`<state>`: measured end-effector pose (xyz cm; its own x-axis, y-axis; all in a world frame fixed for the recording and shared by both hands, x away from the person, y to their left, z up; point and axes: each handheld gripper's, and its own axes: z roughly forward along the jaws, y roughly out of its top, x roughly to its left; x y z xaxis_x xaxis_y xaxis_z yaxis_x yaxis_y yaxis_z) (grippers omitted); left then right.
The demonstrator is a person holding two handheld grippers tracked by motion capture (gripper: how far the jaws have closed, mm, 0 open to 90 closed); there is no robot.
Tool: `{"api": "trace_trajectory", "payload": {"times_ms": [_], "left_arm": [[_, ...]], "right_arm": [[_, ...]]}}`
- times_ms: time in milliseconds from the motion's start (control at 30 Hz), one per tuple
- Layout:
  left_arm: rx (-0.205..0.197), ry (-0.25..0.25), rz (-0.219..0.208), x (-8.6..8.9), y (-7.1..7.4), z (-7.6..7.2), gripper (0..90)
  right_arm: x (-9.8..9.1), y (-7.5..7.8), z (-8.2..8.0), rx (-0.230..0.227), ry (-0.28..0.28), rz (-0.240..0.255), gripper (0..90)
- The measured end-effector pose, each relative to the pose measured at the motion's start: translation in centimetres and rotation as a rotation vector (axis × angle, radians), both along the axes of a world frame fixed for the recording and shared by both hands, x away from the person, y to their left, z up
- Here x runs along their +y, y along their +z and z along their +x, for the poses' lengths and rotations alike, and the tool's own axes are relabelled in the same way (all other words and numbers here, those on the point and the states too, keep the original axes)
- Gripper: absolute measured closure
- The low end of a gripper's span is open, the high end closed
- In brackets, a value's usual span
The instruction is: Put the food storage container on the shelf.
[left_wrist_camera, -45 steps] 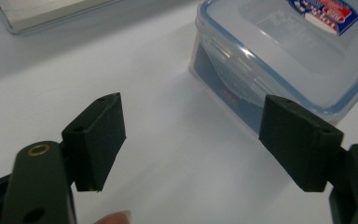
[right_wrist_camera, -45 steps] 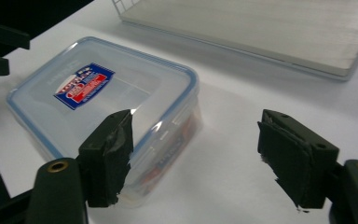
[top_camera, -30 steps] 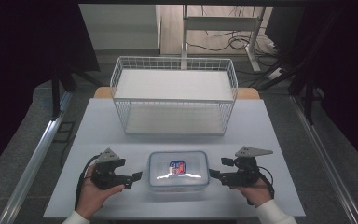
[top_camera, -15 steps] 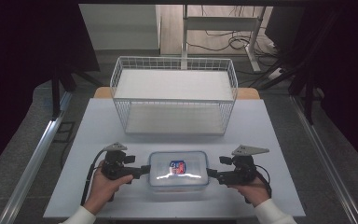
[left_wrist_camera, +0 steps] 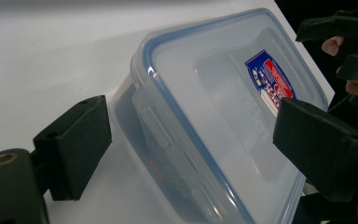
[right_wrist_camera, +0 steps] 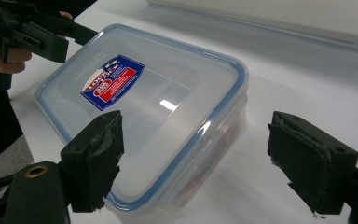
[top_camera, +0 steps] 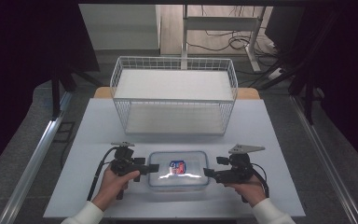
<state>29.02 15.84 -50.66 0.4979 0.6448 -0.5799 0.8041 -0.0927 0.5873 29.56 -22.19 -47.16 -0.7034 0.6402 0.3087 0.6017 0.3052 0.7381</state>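
Note:
A clear plastic container with a blue-rimmed lid and a red and blue label lies flat near the table's front edge. My left gripper is at its left end, open. In the left gripper view the container lies between the spread jaws of my left gripper, and neither pad presses on it. My right gripper is at the right end, open, and its jaws have just been opening. In the right gripper view the container's near end sits between the wide jaws of my right gripper, untouched.
A white wire basket stands behind the container, across the middle of the white table. A bare strip of table lies between basket and container. Dark floor, a desk frame and cables lie beyond the far edge.
My left gripper has moved right, from a hand's width off the container up to its left end. The right gripper has stayed at the right end.

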Motion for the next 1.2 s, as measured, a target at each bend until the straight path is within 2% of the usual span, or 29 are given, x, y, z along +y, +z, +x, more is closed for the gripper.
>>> {"api": "trace_trajectory", "payload": {"times_ms": [100,200,267,300,500,667,800,900,1033,1200], "left_arm": [[0.026,-0.012,-0.023,-0.1,-0.4,-0.1,11.6],[0.044,-0.023,-0.015,-0.2,-0.8,-0.3,11.9],[0.063,-0.025,-0.037,-0.3,-1.0,-0.3,12.1],[0.067,-0.030,-0.034,-0.3,-1.1,-0.2,12.4],[0.086,-0.043,-0.063,-0.6,-1.4,-0.2,18.3],[0.095,-0.027,-0.070,-0.4,-1.3,-0.2,21.9],[0.088,-0.017,-0.067,-0.3,-1.1,-0.4,25.5],[0.085,-0.011,-0.065,-0.2,-0.9,-0.5,29.6],[0.083,0.001,-0.091,0.2,-0.8,-1.0,34.2],[0.049,0.003,-0.088,0.3,-0.2,-2.1,40.5]], "right_arm": [[0.1,-0.3,0.2,0.024,0.001,0.008,16.1],[0.3,-0.6,0.6,0.058,-0.003,0.039,15.0],[0.5,-0.9,0.9,0.102,0.003,0.064,14.4],[0.6,-1.1,1.1,0.114,0.007,0.073,14.2],[1.5,-2.5,2.1,0.219,0.019,0.090,12.0],[1.9,-3.3,2.5,0.292,0.039,0.115,13.7],[1.6,-3.4,2.5,0.326,0.025,0.124,18.6],[1.1,-3.1,2.4,0.336,0.012,0.136,28.8],[0.5,-2.9,2.2,0.362,-0.004,0.164,36.4],[0.1,-2.2,1.4,0.345,-0.020,0.176,43.3]]}}
